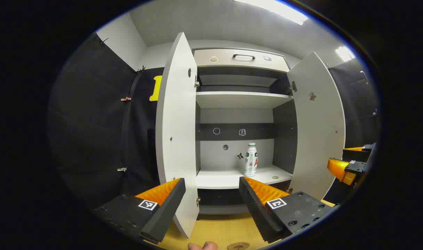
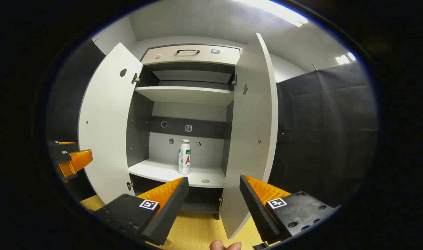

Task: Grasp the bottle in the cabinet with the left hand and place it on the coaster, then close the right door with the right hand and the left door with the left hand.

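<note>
Left gripper (image 1: 211, 194), foreground of left gripper view: fingers spread wide, nothing between them, aimed into the cabinet; tall white left door (image 1: 175, 139), swung open, edge-on just left of centre; grey-and-white cabinet interior, lower white shelf (image 1: 225, 178) carrying the small white plastic bottle with green cap (image 1: 250, 159), upright, long axis vertical, ahead and slightly right of the open gap, well apart from the fingers; white right door (image 1: 319, 128), open; right gripper (image 2: 213, 198), in right gripper view, likewise wide and empty, nearer the right door; round coaster (image 1: 238, 246) on the yellow wooden floor at lower edge, judged the bottle's destination; bottle not yet grasped
</note>
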Available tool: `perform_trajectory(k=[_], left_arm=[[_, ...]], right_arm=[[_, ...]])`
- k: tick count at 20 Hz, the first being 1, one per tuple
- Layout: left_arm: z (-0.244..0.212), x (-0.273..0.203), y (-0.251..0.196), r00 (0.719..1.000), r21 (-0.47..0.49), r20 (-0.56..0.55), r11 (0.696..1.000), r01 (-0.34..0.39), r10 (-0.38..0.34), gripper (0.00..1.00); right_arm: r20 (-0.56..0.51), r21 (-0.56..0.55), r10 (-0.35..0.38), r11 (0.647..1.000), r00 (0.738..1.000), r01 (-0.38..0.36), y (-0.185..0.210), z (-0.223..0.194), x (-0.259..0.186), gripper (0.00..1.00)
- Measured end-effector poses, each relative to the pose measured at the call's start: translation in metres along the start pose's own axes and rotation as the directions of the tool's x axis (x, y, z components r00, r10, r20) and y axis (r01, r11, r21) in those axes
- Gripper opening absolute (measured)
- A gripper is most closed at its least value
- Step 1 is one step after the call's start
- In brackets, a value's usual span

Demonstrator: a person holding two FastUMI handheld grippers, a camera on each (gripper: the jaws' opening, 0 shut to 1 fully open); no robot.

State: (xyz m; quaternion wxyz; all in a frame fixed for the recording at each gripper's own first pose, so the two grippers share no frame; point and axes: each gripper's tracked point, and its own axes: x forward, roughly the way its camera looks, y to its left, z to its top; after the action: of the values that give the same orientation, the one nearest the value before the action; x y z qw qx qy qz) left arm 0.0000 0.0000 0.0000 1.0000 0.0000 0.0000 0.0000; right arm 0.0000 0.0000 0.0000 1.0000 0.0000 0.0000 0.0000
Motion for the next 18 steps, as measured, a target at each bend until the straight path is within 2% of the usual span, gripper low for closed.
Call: perform_trajectory(k=[18], left_arm=[[-0.008, 0.008, 0.000, 1.000, 0.034, -0.017, 0.999, 0.004, -0.003, 0.98]], right_arm=[[0.007, 0.007, 0.012, 1.000, 1.000, -0.012, 0.011, 0.004, 0.006, 0.98]])
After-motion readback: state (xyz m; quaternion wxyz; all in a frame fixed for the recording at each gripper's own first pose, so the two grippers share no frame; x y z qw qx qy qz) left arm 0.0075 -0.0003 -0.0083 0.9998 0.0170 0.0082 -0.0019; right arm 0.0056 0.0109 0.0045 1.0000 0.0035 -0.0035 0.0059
